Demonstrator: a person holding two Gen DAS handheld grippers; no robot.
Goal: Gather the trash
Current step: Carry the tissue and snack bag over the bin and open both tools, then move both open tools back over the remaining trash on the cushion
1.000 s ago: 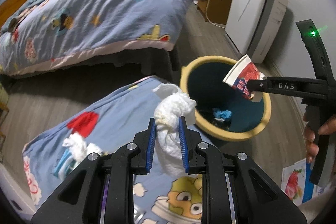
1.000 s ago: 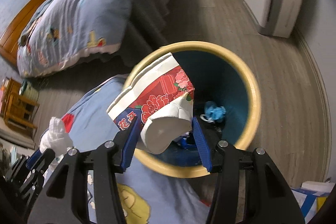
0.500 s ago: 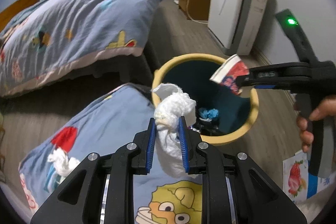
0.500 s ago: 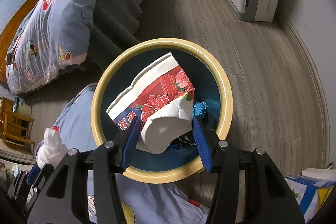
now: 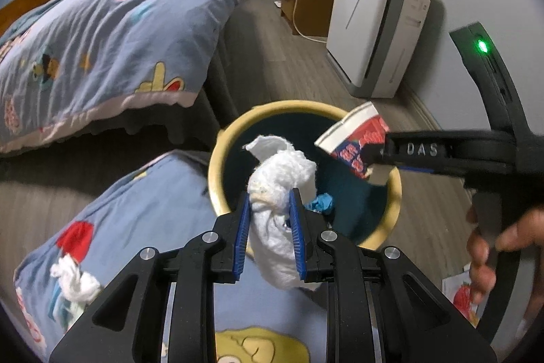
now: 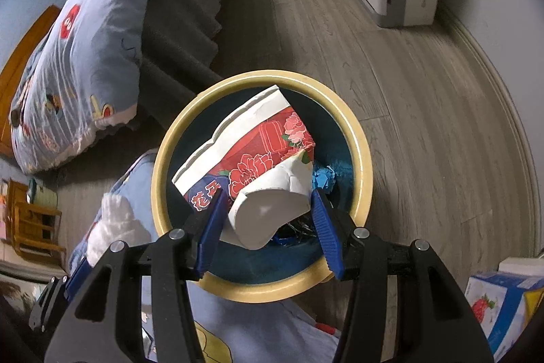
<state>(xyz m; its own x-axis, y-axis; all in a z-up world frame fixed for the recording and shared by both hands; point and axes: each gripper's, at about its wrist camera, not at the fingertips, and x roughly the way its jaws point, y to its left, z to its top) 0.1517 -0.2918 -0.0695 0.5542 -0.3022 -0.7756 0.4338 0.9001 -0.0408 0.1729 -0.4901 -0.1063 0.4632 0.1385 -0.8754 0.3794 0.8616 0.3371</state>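
Since a second ago, both my grippers have moved in over the round yellow-rimmed trash bin with a dark teal inside [image 6: 363, 159], which now sits much closer under them. My right gripper [image 6: 268, 216] is closed on a crushed red-and-white paper cup with a flower print [image 6: 251, 155], pinching its flattened white base between the blue pads and holding it directly above the bin's opening. My left gripper [image 5: 270, 220] is clamped around a crumpled white tissue wad [image 5: 278, 189], which pokes up between the fingers over the bin's near rim. Inside the bin lies a small blue crumpled scrap [image 5: 319, 203]. Another white tissue clump [image 5: 76, 281] rests on the blue cartoon-print quilt [image 5: 136, 227] just beside the bin.
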